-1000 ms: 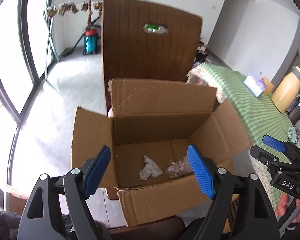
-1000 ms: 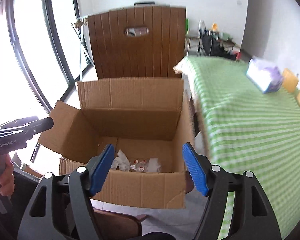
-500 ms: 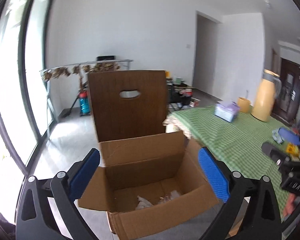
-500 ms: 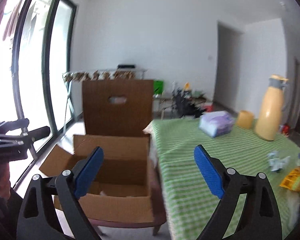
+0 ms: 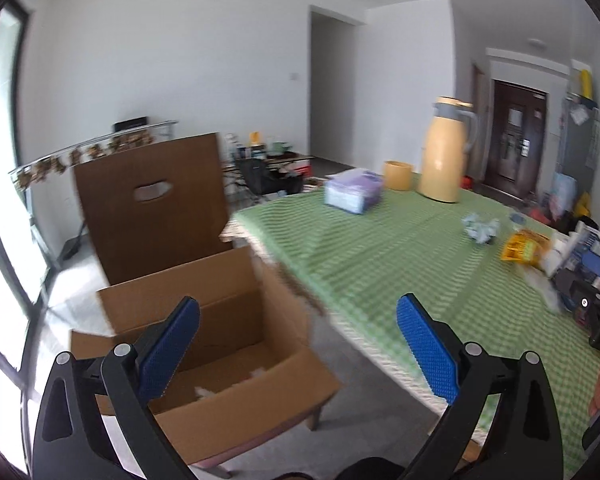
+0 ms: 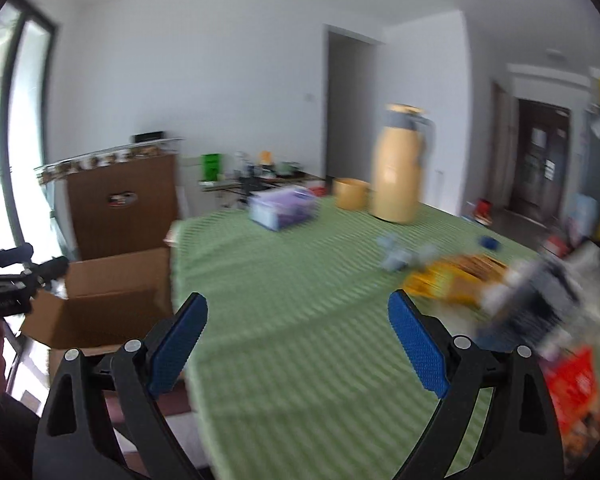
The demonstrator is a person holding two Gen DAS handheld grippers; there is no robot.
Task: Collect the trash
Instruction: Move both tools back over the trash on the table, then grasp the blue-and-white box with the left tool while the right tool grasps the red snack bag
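Note:
An open cardboard box [image 5: 220,344] sits on a chair seat at the lower left, with white scraps on its floor. My left gripper [image 5: 296,312] hangs open and empty above the box's right corner and the table edge. My right gripper [image 6: 296,308] is open and empty over the green checked tablecloth [image 6: 284,280]. Trash lies at the table's right: a crumpled blue-grey paper [image 6: 400,258], a yellow wrapper [image 6: 452,280] and a red wrapper [image 6: 576,392]. The same paper [image 5: 480,230] and yellow wrapper [image 5: 522,246] also show in the left wrist view. Both views are blurred.
A yellow thermos jug [image 6: 398,168], a yellow cup [image 6: 350,194] and a purple tissue pack [image 6: 282,208] stand at the table's far end. The brown chair back [image 5: 152,200] rises behind the box. A blurred black and white object [image 6: 540,304] lies near the red wrapper.
Both grippers have swung right and lifted, from above the box toward the table. Their jaws stand wider than a second ago. The box has slid to the lower left of both views.

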